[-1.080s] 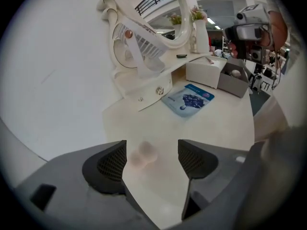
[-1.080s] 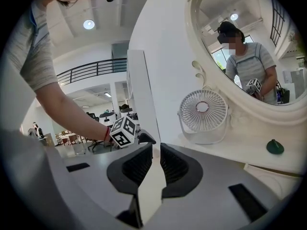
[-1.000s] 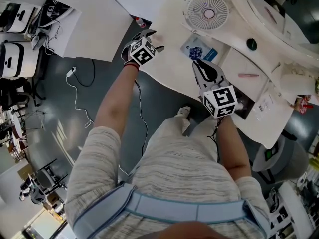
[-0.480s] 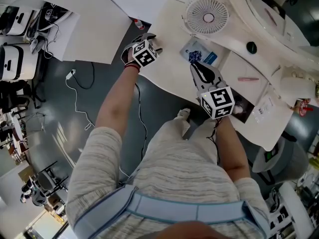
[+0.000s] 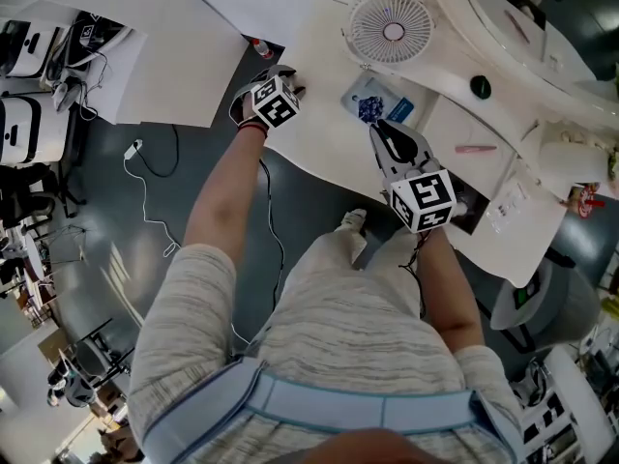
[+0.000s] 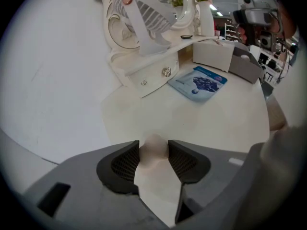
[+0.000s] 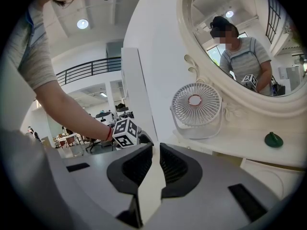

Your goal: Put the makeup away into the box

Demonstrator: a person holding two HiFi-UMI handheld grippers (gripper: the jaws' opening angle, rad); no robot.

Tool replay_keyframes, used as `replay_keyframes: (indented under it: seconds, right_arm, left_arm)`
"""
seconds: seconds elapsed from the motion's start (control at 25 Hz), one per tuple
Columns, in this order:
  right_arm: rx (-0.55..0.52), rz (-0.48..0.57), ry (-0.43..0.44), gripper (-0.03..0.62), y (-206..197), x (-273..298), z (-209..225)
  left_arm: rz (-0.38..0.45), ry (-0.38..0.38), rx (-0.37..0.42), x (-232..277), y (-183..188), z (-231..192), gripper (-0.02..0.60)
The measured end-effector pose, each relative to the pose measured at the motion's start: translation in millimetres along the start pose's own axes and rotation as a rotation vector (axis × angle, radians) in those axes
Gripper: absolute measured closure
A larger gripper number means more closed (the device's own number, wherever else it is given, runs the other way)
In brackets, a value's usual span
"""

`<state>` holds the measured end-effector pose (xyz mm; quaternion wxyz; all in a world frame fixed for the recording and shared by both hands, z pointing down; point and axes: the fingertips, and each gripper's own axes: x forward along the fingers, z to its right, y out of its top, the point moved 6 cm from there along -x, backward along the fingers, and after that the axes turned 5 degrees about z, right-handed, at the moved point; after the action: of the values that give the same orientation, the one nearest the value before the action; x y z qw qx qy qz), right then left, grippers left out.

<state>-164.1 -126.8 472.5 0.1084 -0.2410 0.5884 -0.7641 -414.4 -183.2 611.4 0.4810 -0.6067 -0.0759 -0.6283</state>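
At the near left edge of the white worktop (image 5: pixel 329 133), a small, pale beige, rounded makeup piece (image 6: pixel 153 142) is seen between the jaws of the left gripper (image 6: pixel 153 150). The jaws have just been closing on it, and the ribbed pads now appear to meet its two sides, so it is judged to be gripped while it is still down at the worktop. What kind of makeup it is cannot be told. From its size it is judged to be light, and its rounded, smooth-looking sides may let it slip or squirt forward. It is therefore best held across its widest part, well back on the pads, with only a moderate squeeze in case it is soft. The right gripper (image 7: pixel 156 152) is held over the worktop further right, its jaws a narrow slit apart with nothing between them. A blue packet (image 6: pixel 199 83) lies flat in the middle of the worktop. Beyond it, at the far right, a white box (image 6: pixel 213 56) and a grey box (image 6: pixel 245 67) stand well apart from the gripped piece. Which of them is meant to take the makeup cannot be settled.
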Motion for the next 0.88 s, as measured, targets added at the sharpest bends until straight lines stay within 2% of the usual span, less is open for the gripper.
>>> replay_keyframes:
  seconds: [0.28, 0.72, 0.88]
  right_arm:
    - [0.011, -0.004, -0.024, 0.58, -3, -9, 4]
    - [-0.007, -0.014, -0.055, 0.58, 0, -27, 7]
    - [-0.012, -0.02, -0.08, 0.58, 1, -40, 10]
  left_arm:
    - [-0.019, -0.002, -0.002, 4, 0, -2, 0.402]
    - [-0.058, -0.037, -0.045, 6, -1, -4, 0.41]
    - [-0.062, -0.019, -0.042, 6, 2, -3, 0.411]
